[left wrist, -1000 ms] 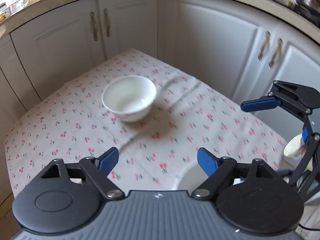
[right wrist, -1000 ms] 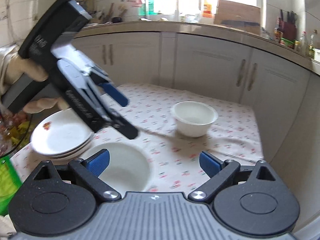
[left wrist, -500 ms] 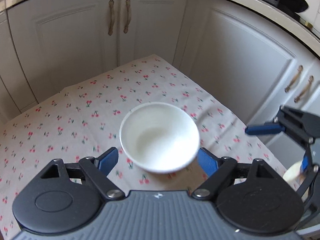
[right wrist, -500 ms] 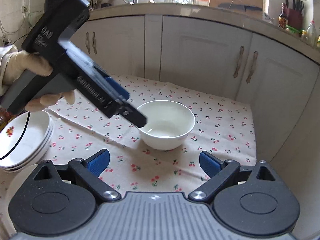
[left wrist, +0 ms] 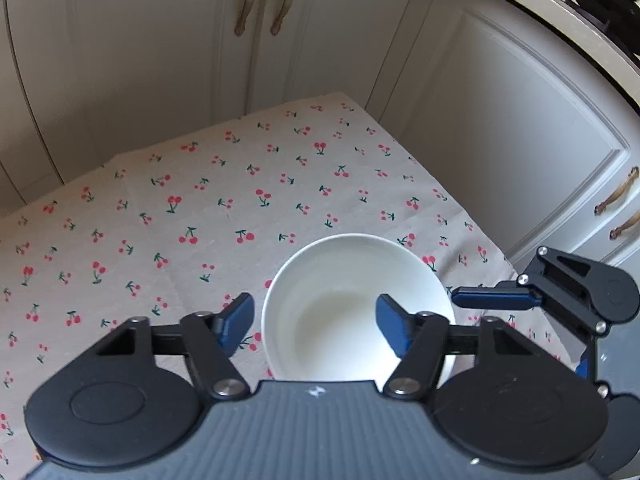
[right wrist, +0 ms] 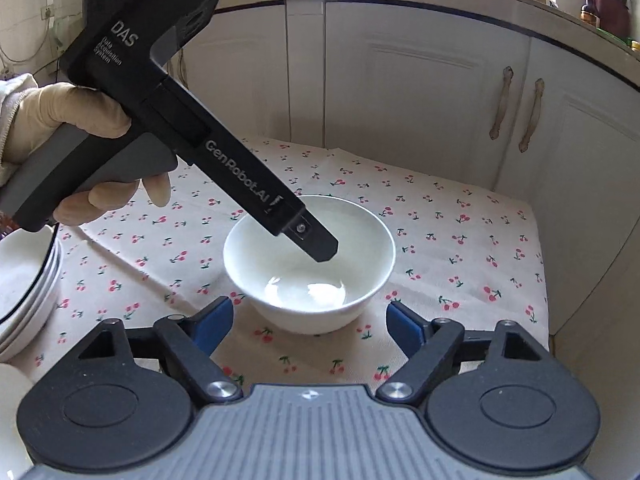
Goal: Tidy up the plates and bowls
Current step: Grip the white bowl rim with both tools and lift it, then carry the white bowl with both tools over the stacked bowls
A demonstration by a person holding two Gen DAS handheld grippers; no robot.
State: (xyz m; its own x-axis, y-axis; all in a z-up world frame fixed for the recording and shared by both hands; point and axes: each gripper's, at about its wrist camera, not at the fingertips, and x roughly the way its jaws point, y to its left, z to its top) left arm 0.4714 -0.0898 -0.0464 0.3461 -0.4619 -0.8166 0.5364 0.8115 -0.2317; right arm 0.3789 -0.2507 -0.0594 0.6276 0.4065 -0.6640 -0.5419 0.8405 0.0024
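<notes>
Report on my two tongs and the bowl.

1. The white, round ceramic bowl point(left wrist: 340, 312) stands upright on the worktop, on the beige cloth printed with red cherries point(left wrist: 200, 208), near the cloth's corner by the cream cabinet doors point(left wrist: 140, 60). It holds nothing.

2. My left tongs point(left wrist: 316, 320) point steeply down over the bowl. One blue pad sits just outside the rim, the other hangs inside the bowl, so the wall is between them. The jaws have just been closing, but they are apart and I see no clamp on the wall. The right wrist view shows my gloved left hand point(right wrist: 60, 120) on the grey handle and one black finger dipped inside the bowl.

3. My right tongs point(right wrist: 310, 320) are lower and nearer me, with the bowl just ahead of the pads. These jaws have also just been closing. They stand apart and clamp nothing; the pads do not touch the bowl.

4. A stack of white shallow plates point(right wrist: 24, 280) lies at the left edge of the right wrist view, well apart from the bowl.
</notes>
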